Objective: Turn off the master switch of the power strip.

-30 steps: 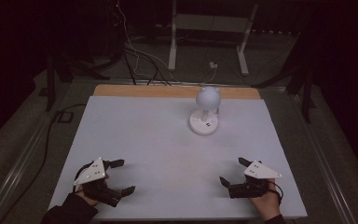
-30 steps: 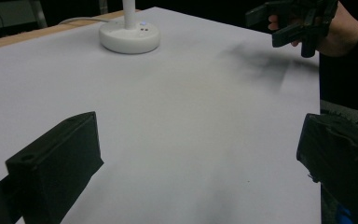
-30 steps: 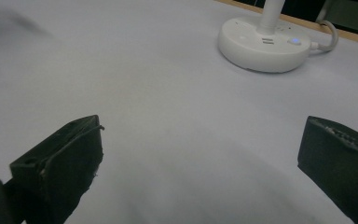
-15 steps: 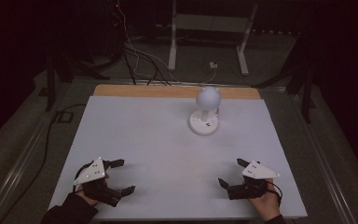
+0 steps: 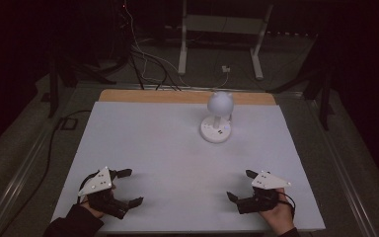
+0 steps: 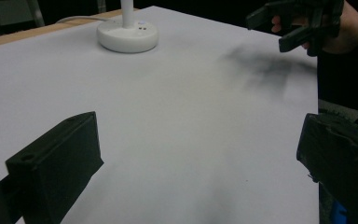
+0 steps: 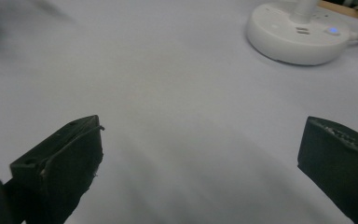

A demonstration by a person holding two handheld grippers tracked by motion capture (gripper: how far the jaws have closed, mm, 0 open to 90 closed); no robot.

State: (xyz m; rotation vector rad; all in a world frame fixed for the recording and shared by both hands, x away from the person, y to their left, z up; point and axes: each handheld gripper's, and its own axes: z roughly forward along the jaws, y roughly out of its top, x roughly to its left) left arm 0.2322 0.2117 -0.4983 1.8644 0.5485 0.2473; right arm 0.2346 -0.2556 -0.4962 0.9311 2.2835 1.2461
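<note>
- Left gripper (image 5: pixel 129 186) near the table's (image 5: pixel 153 133) front edge, jaws spread wide, empty.
- Right gripper (image 5: pixel 242 184) likewise spread, empty.
- Bare surface between fingers; lamp (image 5: pixel 217 118) well ahead.

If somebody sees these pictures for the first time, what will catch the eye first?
Probably the small white lamp with its round head, standing alone toward the far right of the pale table. Next, the two black claws at the near edge, the left claw and the right claw, both open and holding nothing.

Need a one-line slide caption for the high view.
Two hand-held grippers, left and right, both open near the table's front edge, with a small white desk lamp standing near the back.
</note>
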